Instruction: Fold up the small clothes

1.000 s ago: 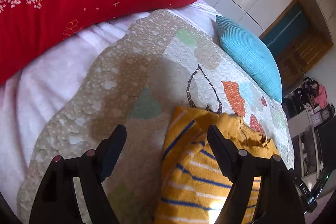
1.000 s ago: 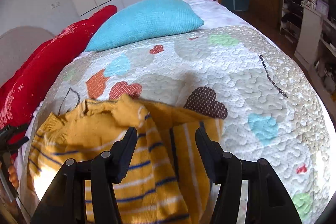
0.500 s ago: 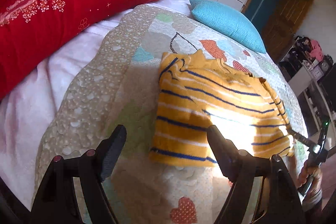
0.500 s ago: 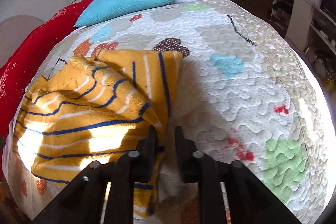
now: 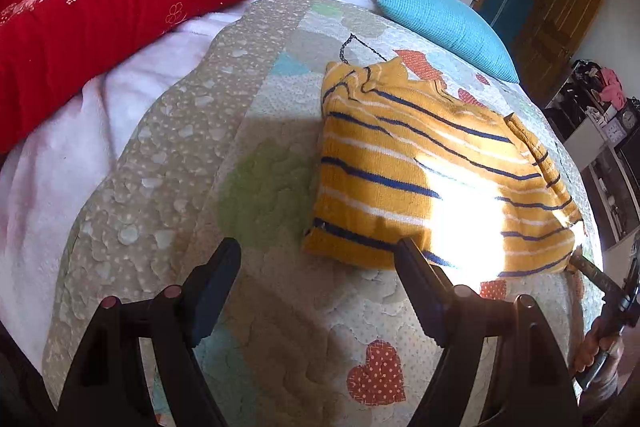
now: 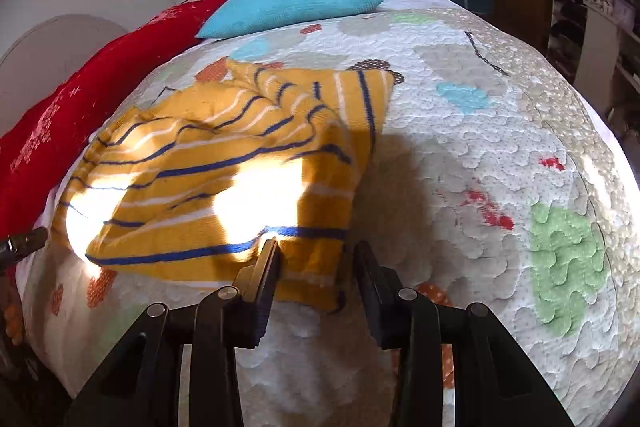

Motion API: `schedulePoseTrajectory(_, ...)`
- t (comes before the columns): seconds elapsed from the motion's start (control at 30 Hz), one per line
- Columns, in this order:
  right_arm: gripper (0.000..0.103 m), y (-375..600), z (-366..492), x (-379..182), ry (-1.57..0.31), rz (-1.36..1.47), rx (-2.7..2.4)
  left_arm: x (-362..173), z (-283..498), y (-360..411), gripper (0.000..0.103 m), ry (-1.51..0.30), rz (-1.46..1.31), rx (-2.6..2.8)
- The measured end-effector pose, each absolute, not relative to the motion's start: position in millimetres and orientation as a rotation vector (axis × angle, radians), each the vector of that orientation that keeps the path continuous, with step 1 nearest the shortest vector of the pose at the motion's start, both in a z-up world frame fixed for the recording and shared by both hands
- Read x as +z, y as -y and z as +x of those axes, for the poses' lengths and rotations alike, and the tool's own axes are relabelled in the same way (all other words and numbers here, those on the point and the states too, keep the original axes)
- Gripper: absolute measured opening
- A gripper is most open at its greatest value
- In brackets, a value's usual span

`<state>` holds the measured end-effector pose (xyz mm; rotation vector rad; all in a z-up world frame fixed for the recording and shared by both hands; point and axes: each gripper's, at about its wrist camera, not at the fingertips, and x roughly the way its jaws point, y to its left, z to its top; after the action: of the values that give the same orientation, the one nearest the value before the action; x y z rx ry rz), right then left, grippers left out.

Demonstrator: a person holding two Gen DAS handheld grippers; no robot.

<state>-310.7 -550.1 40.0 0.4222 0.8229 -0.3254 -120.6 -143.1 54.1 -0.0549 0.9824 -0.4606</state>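
A small yellow sweater (image 5: 404, 163) with blue and white stripes lies folded on the quilt. In the right wrist view the sweater (image 6: 208, 163) reaches down to my right gripper (image 6: 316, 251). Its near corner lies between the opening jaws, and the pads stand apart from the cloth. My left gripper (image 5: 318, 247) is open over the bare quilt, with nothing between its fingers. The sweater's near left edge sits just beyond its right fingertip (image 5: 408, 251). The right gripper (image 5: 600, 275) and a hand (image 5: 600, 343) show at the far right of the left wrist view.
The quilt (image 6: 480, 155) with coloured hearts covers a bed. A turquoise cushion (image 5: 444, 27) and a red pillow (image 5: 120, 7) lie at the far side, with a pink blanket (image 5: 60, 155) on the left. Shelves and a wooden door (image 5: 556, 23) stand beyond the bed.
My left gripper drew back from the sweater, so the whole garment now shows. My right gripper narrowed on the sweater's near edge, pulled back, and now stands wider around that corner.
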Motion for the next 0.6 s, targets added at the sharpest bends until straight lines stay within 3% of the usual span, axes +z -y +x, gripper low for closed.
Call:
schedulePoseTrajectory(0.1,0.049,584.0,-321.4,44.6,-0.791,0.554,-0.413,58.2,-129.0,134.4,0.078,-0.948,-0.036,-0.437)
schedulePoseTrajectory(0.4,0.051,508.8,-287.1,112.3,-0.688,0.364,-0.307,49.8,-155.8,109.9,0.078,-0.967,-0.08,-0.382)
schedulePoseTrajectory(0.5,0.042,467.3,-234.7,107.6,-0.738,0.332,-0.187,51.5,-172.8,106.5,0.078,-0.949,-0.106,-0.391)
schedulePoseTrajectory(0.6,0.04,417.5,-175.6,99.6,-0.779,0.249,-0.1,51.6,-184.4,103.1,0.08,-0.941,-0.126,-0.405)
